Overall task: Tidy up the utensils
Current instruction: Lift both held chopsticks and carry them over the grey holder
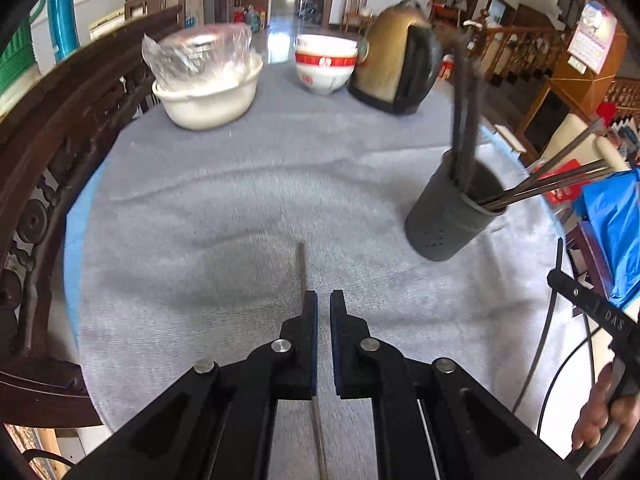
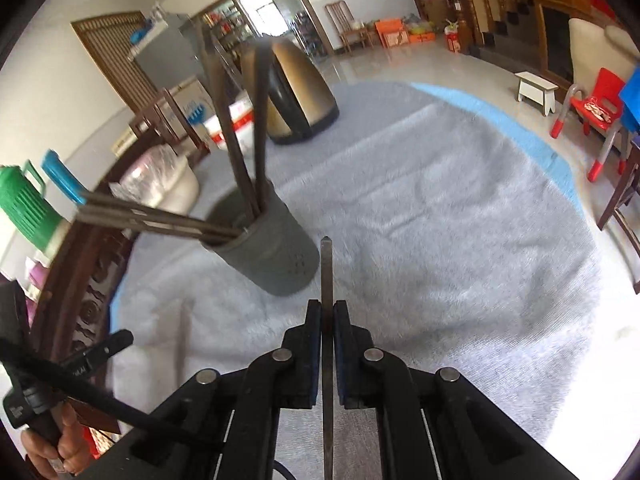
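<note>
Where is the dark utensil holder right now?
The utensil holder stands on the grey cloth, right of centre in the left wrist view, in front of the gold kettle and holding chopsticks.

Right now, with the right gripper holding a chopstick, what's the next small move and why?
Probably lift the right gripper and carry its chopstick over the holder. The stick is clamped, and the holder's mouth, already holding other chopsticks, lies up and left of it.
</note>
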Motion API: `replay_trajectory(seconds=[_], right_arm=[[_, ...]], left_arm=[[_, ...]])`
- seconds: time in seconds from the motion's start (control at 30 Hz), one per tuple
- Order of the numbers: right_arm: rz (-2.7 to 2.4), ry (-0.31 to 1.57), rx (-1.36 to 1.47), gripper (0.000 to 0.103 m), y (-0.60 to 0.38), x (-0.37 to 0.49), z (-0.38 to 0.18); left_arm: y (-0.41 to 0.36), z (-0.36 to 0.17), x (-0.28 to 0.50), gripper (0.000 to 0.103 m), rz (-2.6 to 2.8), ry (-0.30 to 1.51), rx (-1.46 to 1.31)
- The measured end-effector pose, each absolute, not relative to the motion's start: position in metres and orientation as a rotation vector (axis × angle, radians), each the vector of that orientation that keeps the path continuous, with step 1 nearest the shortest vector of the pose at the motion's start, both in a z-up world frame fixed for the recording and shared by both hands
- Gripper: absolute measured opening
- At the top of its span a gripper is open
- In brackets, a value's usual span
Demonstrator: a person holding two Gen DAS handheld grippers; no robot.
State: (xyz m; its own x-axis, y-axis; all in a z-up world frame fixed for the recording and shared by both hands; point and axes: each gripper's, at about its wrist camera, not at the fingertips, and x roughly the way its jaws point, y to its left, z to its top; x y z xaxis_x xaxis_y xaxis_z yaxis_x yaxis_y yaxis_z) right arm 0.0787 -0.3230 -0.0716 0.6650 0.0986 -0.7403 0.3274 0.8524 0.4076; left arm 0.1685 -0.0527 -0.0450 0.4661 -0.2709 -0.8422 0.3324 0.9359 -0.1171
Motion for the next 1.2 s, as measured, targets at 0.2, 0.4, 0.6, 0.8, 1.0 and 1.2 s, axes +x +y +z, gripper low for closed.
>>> replay_trajectory(seconds=[0.2,0.4,0.6,0.8,1.0,1.2], right_arm=[[-0.120,0.790,0.574,0.006,-0.326,0.073,-0.051],[-0.109,0.782,0.584,0.006,-0.325,0.070,-0.044],[-0.089,0.786,0.591,0.007,-0.322,0.073,-0.046],[-0.079,0.791,0.588,0.007,-0.321,0.072,-0.047],[-0.074,0.804,0.594,0.007,-0.321,0.072,-0.050],[-0.056,0.790,0.580,0.007,-0.315,0.073,-0.045]], left_arm=[[-0.042,-0.028,0.163,0.006,-0.415,0.982,0.054],[-0.035,-0.054,0.195,0.007,-0.403,1.117,0.024],[-0.045,-0.095,0.230,0.032,-0.363,1.257,0.022],[-0.067,-0.128,0.265,0.036,-0.331,1.365,0.054],[-0.076,-0.138,0.283,0.007,-0.330,1.404,0.045],[-0.078,-0.126,0.268,0.006,-0.331,1.336,0.055]])
